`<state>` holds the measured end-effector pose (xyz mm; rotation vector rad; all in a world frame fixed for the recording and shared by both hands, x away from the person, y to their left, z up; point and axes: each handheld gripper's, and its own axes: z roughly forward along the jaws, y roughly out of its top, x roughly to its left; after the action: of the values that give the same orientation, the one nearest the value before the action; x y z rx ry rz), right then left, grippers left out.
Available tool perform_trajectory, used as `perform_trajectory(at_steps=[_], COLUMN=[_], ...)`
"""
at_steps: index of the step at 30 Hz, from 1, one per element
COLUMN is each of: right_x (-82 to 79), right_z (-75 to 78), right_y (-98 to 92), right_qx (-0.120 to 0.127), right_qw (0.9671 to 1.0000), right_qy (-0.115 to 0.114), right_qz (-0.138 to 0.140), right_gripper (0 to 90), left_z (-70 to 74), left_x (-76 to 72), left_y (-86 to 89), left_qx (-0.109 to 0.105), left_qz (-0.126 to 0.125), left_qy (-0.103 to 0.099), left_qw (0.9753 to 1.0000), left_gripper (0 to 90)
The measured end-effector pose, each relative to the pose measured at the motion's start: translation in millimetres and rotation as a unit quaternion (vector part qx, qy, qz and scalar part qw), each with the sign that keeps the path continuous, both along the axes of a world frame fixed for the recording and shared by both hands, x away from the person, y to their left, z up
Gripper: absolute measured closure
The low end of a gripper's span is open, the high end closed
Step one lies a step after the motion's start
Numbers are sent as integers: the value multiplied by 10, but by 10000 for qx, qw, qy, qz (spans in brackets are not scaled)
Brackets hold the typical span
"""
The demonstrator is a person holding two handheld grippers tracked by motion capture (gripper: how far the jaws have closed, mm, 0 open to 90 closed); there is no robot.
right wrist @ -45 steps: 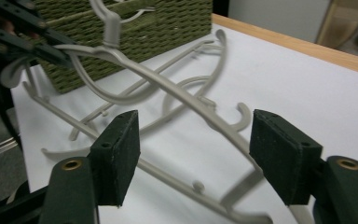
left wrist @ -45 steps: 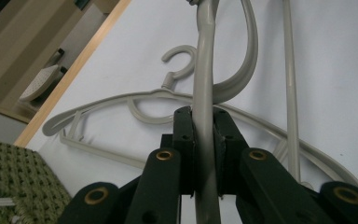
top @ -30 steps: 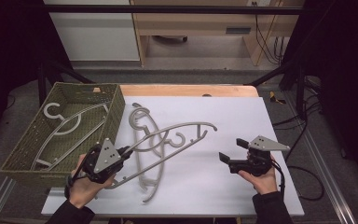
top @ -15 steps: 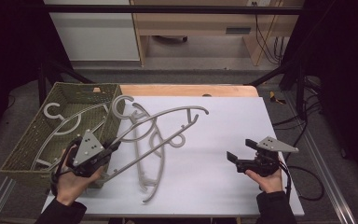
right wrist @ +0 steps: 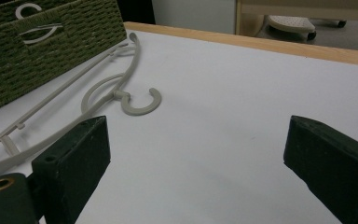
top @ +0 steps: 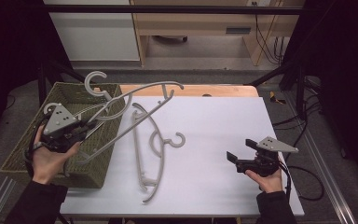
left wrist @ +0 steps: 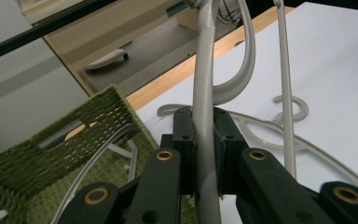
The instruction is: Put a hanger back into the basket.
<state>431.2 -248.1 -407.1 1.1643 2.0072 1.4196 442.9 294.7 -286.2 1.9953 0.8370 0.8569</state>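
Note:
A grey plastic hanger (top: pixel 135 95) hangs tilted in the air over the near right corner of the green woven basket (top: pixel 46 175), its hook (top: pixel 92 79) up and away from me. My left gripper (top: pixel 81 130) is shut on one arm of it; in the left gripper view both pads clamp the hanger bar (left wrist: pixel 205 70) at the left gripper (left wrist: pixel 204 149). A second grey hanger (top: pixel 161 149) lies flat on the white table, hook toward the right. My right gripper (top: pixel 240 151) hovers open and holds nothing near the front right, well apart from the lying hanger (right wrist: pixel 140 111).
Another hanger (left wrist: pixel 98 154) lies inside the basket (left wrist: pixel 37 163). The basket (right wrist: pixel 37 56) stands at the table's left edge. The white tabletop (top: pixel 223 121) ends in a wooden strip at the back. A cable trails from the right gripper off the table's right side.
My left gripper has carried its hanger up and to the left, from above the table to over the basket. The right gripper has drifted slightly nearer me and stays open.

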Motion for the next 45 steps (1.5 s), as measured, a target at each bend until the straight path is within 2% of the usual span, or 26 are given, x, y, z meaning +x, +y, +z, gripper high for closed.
perform_trajectory(at_steps=[5,6,8,10,13,18,26,31,33,35,40,45], right_x=[0,1,0,0,0,3,-1,2,3,7,11,6], right_z=[1,0,1,1,1,-4,0,-6,-8,-11,-18,-14], right_y=[1,1,0,-1,-1,6,2,6,9,12,17,18], right_qx=[4,-7,-4,-2,0,-22,-5,-27,-22,-47,-65,-33], right_qw=[10000,10000,10000,10000,10000,10000,10000,10000,10000,10000,10000,10000], right_qy=[9,3,10,5,3,12,31,40,39,36,51,55], right_qz=[4,-6,-3,-10,-8,-12,-12,-34,-31,-29,-11,-19], right_gripper=[71,70,70,69,69,66,65,64,64,64,65,65], left_z=[58,80,85,88,77,22,-93,-202,-218,-242,-254,-326], left_x=[74,127,155,213,240,324,401,444,451,459,458,475], left_y=[135,228,270,395,469,659,879,1108,1143,1241,1333,1406], left_qx=[47,85,103,144,104,32,90,111,99,136,139,260], left_qz=[199,306,311,395,486,589,812,1022,1071,1175,1234,1308], left_qy=[-10,8,-28,37,119,219,322,418,429,484,492,547], left_qw=[9998,9995,9995,9991,9987,9980,9961,9938,9933,9918,9910,9896], left_gripper=[817,817,817,817,817,817,817,817,817,817,817,816])
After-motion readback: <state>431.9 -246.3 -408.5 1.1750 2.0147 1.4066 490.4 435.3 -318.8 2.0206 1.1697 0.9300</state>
